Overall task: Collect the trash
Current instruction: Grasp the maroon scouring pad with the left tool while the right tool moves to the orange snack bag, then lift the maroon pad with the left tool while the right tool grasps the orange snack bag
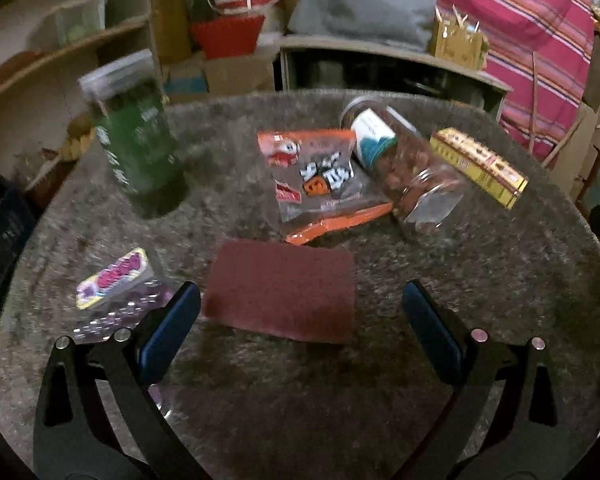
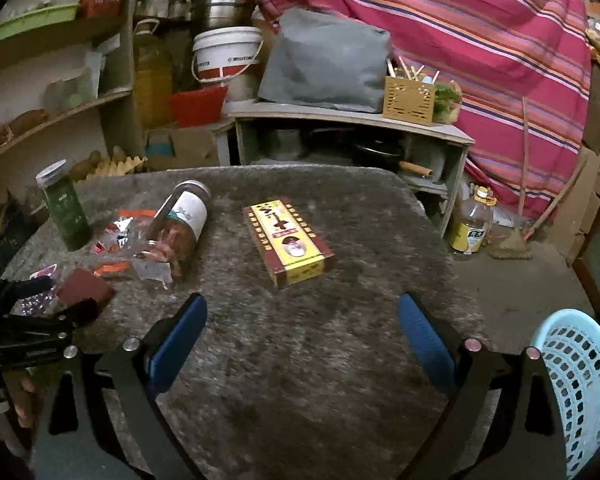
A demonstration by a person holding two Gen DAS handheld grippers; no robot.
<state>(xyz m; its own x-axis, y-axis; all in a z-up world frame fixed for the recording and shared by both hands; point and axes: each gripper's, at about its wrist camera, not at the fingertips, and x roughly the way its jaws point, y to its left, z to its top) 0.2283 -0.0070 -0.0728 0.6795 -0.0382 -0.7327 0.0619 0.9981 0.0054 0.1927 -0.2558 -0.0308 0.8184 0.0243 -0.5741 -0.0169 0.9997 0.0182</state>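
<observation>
My left gripper (image 1: 300, 300) stands open above a dark red flat pad (image 1: 280, 290) on the speckled table (image 1: 300, 400). A purple blister pack (image 1: 118, 294) lies by its left finger. Beyond are an orange snack wrapper (image 1: 320, 178), a clear jar on its side (image 1: 404, 160), a yellow and red box (image 1: 478, 166) and an upright green jar (image 1: 136, 132). My right gripper (image 2: 302, 308) is open and empty, short of the yellow and red box (image 2: 288, 238). The lying jar (image 2: 180, 226), the wrapper (image 2: 128, 236), the green jar (image 2: 64, 208) and the left gripper (image 2: 40, 328) show at the left there.
A light blue perforated basket (image 2: 580, 384) sits at the right by the table edge. Behind the table are a low shelf unit (image 2: 340, 136) with a grey bag (image 2: 328, 64), a white bucket (image 2: 226, 56), wooden shelves (image 2: 52, 80), a striped cloth (image 2: 480, 40) and a bottle on the floor (image 2: 470, 226).
</observation>
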